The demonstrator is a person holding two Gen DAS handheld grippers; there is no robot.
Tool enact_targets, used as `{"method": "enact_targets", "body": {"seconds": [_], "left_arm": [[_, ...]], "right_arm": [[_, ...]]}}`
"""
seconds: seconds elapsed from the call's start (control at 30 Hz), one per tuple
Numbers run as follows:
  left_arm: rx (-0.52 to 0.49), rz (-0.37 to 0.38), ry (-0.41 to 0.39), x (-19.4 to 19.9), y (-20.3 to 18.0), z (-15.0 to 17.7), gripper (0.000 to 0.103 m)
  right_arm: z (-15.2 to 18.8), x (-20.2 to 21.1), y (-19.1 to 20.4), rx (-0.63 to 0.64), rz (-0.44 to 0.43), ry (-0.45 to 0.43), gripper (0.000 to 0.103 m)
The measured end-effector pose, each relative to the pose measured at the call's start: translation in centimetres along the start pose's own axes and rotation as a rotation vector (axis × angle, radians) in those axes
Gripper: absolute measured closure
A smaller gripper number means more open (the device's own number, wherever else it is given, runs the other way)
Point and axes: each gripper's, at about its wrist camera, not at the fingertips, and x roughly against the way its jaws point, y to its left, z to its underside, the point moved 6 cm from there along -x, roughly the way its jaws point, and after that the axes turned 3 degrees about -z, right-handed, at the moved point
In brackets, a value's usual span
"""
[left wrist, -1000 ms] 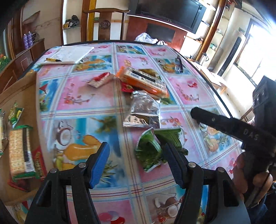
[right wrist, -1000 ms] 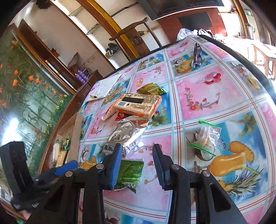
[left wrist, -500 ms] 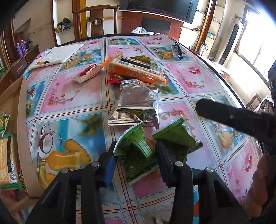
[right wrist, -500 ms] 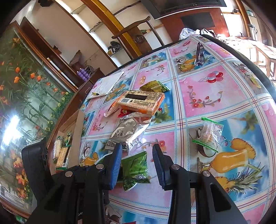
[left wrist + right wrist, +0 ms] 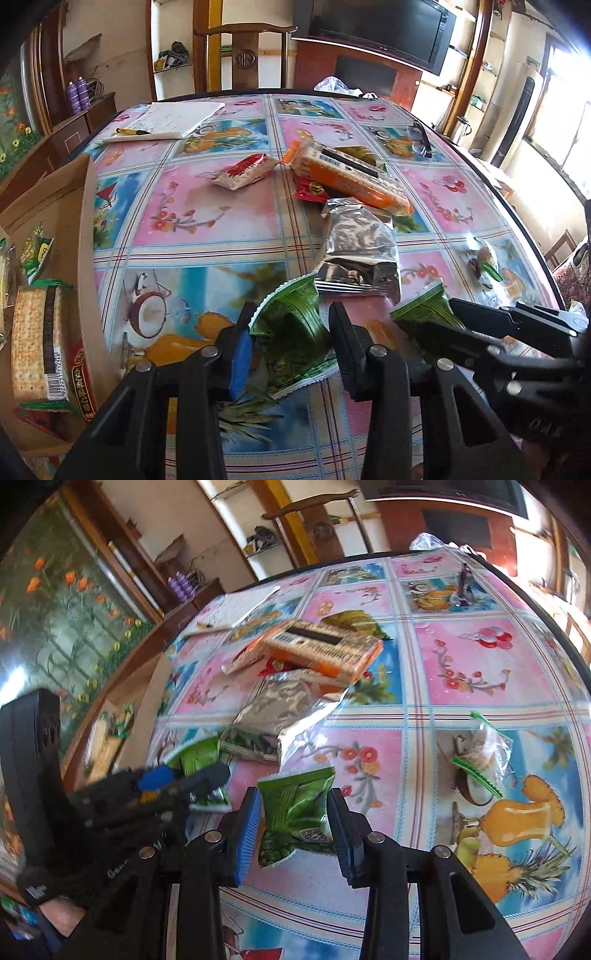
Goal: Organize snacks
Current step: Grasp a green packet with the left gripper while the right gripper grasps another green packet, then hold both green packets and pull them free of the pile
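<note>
Two green snack packets lie near the table's front. My left gripper (image 5: 290, 341) is shut on one green packet (image 5: 295, 325). My right gripper (image 5: 293, 821) is shut on the other green packet (image 5: 295, 805), which shows in the left wrist view (image 5: 424, 314) between the right gripper's fingers. A silver foil bag (image 5: 360, 243), an orange cracker pack (image 5: 351, 177), a red-and-white packet (image 5: 243, 171) and a small red packet (image 5: 310, 190) lie farther back. A clear bag with green ends (image 5: 480, 753) lies to the right.
An open cardboard box (image 5: 55, 236) at the left table edge holds a cracker pack (image 5: 35, 343) and small packets. A notepad with pen (image 5: 166, 118) and glasses (image 5: 419, 138) lie at the far side. A chair (image 5: 243, 55) stands behind the table.
Both grippers have come down and closed, each on one green packet. The two packets, close together before, now sit apart. The views have shifted slightly.
</note>
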Motion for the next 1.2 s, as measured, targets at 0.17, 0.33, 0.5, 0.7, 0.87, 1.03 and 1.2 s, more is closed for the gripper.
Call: {"method": "enact_targets", "body": {"seconds": [0.17,0.33,0.5,0.7,0.87,1.03,1.2], "left_arm": [[0.0,-0.003,0.004,-0.2,0.1,0.1,0.065],[-0.007,-0.006,0.016,-0.7,-0.1,0.4,0.064],[-0.046,-0.032,0.005,-0.8,-0.6,0.6,0.064],[-0.046,-0.013,-0.002,-0.6,-0.8,0.6,0.068],[-0.048,0.001,-0.012,-0.3,-1.0,0.6,0.068],[-0.059,0.014,-0.025,0.0,-1.5,0.5,0.069],[-0.062,0.022,-0.03,0.1,-1.7,0.5,0.069]], "right_arm": [[0.5,-0.8,0.7,0.086,0.078,0.018,0.054],[0.4,-1.1,0.5,0.103,0.111,0.007,0.054],[0.6,-1.1,1.0,0.158,0.167,-0.012,0.057],[0.4,-0.6,0.9,0.13,0.15,-0.04,0.063],[0.0,0.1,0.9,0.111,0.148,-0.076,0.063],[-0.2,0.3,0.9,0.098,0.144,-0.087,0.063],[-0.4,0.5,0.9,0.089,0.139,-0.099,0.063]]}}
